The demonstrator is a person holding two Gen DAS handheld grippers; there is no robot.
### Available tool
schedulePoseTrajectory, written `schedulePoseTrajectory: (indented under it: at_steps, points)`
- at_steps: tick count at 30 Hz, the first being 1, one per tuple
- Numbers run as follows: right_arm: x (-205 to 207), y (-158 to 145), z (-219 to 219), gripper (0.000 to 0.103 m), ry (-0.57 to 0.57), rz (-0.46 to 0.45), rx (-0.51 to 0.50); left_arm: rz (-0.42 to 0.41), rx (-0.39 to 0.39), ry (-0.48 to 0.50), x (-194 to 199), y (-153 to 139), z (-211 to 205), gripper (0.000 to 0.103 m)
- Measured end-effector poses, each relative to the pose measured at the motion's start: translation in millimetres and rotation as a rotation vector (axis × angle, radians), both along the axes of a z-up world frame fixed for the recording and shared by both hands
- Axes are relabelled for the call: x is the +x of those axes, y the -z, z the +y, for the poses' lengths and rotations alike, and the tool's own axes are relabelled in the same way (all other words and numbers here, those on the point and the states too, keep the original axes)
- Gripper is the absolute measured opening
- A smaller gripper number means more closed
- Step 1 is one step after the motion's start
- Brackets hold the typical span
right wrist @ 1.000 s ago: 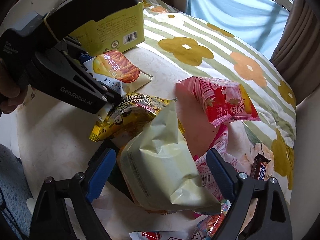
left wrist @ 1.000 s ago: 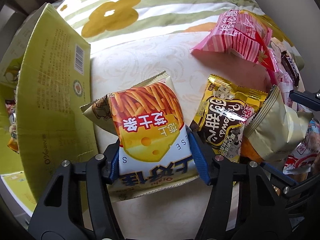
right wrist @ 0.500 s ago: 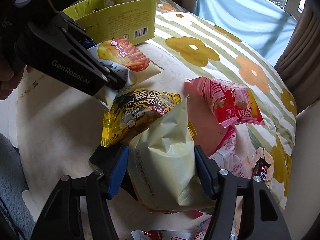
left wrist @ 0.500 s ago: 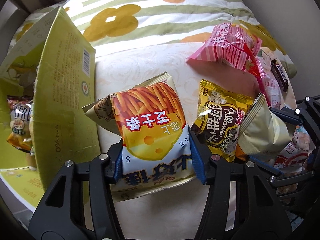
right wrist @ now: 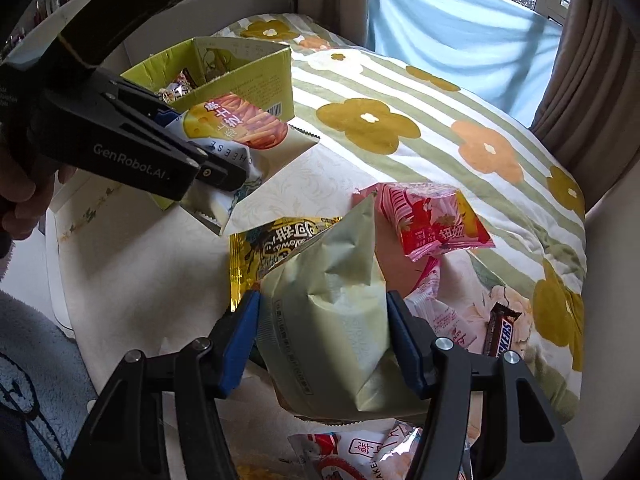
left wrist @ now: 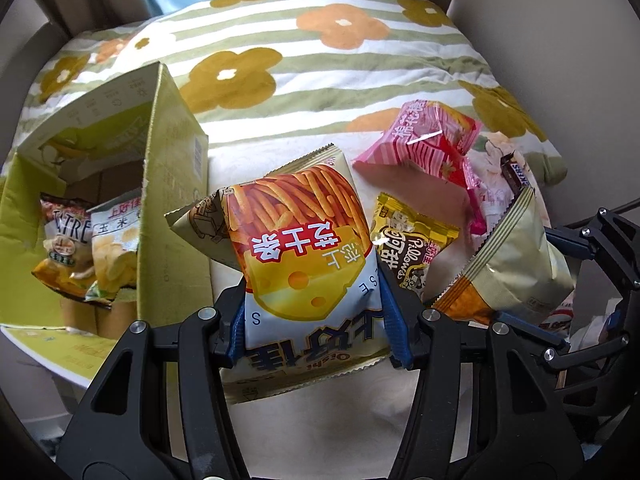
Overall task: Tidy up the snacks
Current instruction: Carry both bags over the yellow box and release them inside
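My left gripper (left wrist: 316, 320) is shut on an orange cheese-stick snack bag (left wrist: 304, 248) and holds it lifted beside the open yellow-green carton (left wrist: 172, 216); the bag also shows in the right wrist view (right wrist: 236, 132). My right gripper (right wrist: 324, 344) is shut on a pale gold-green snack bag (right wrist: 328, 312), raised above the pile; it also shows in the left wrist view (left wrist: 516, 264). The carton (right wrist: 248, 80) holds a few snack bags (left wrist: 88, 248).
A yellow Pillows bag (left wrist: 412, 240), a pink striped bag (left wrist: 424, 140) and a Snickers bar (right wrist: 500, 332) lie on the white cloth. A flowered green-striped quilt (right wrist: 400, 120) lies behind. More packets (right wrist: 360, 452) lie below my right gripper.
Both grippers have risen with their bags. My right gripper closed on the gold-green bag. The carton's inside has come into view.
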State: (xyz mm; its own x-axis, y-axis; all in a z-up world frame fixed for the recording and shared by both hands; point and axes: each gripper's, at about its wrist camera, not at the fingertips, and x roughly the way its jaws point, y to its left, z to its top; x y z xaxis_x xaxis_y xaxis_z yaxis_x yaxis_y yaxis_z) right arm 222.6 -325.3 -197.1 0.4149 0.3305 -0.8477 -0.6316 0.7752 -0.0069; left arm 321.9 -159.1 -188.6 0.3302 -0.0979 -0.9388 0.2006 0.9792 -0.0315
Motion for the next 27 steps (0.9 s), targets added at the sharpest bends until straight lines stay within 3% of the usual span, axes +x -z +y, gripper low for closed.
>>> schedulePoseTrajectory:
  at_steps: [9,17,27]
  points:
    - [-3.5,-61.6,11.8,0.058,0.000,-0.080,0.069,-0.113,-0.046,-0.080,-15.9,-54.8,37.9,0.051]
    - [10.3,-107.3,51.4,0.058,0.022,-0.131,0.099,-0.217,-0.068,-0.148,-14.3,-98.0,110.6,0.051]
    - [37.4,-118.8,149.5,0.058,0.055,-0.110,0.134,-0.210,-0.075,-0.202,7.4,-97.8,236.4,0.051]
